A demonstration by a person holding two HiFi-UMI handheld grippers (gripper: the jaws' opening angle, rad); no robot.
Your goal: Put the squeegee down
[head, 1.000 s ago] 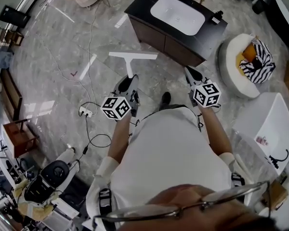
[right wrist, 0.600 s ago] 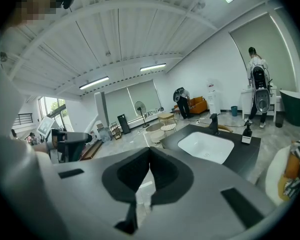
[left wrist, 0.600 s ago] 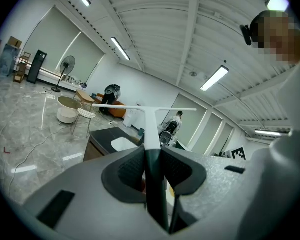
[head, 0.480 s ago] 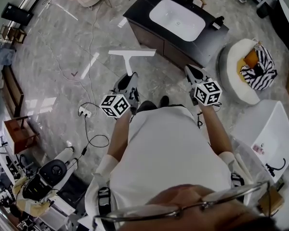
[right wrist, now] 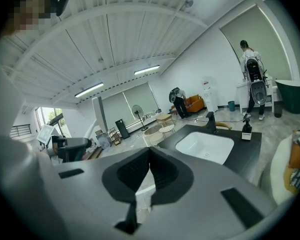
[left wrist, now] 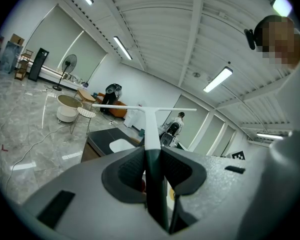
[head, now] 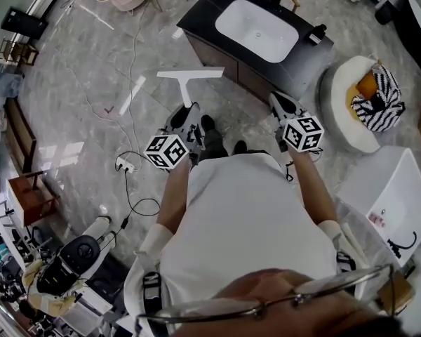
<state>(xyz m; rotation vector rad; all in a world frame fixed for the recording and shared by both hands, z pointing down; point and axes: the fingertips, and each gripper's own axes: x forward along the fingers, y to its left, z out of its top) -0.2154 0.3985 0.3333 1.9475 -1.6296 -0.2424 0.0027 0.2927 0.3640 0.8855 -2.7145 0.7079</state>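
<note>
The white T-shaped squeegee (head: 190, 80) sticks out ahead of my left gripper (head: 187, 112), level above the marble floor, with its blade crosswise at the far end. In the left gripper view the dark handle (left wrist: 155, 184) runs between the pads of my left gripper (left wrist: 152, 156), which is shut on it, and the white blade (left wrist: 144, 107) stands across the top. My right gripper (head: 278, 104) is held beside it, near the dark vanity (head: 209, 39). Its pads meet with nothing between them in the right gripper view (right wrist: 149, 153).
A dark vanity top with a white basin (right wrist: 205, 146), a black tap (right wrist: 210, 121) and a soap bottle (right wrist: 246, 128) lies just ahead. A white round seat with a striped cushion (head: 372, 90) stands right, a white tub (head: 386, 181) nearer. A power strip and cable (head: 124, 163) lie left.
The person has stepped towards the vanity, carrying both grippers and the squeegee along. A foot now shows beside the left gripper. Both jaws stand as before.
</note>
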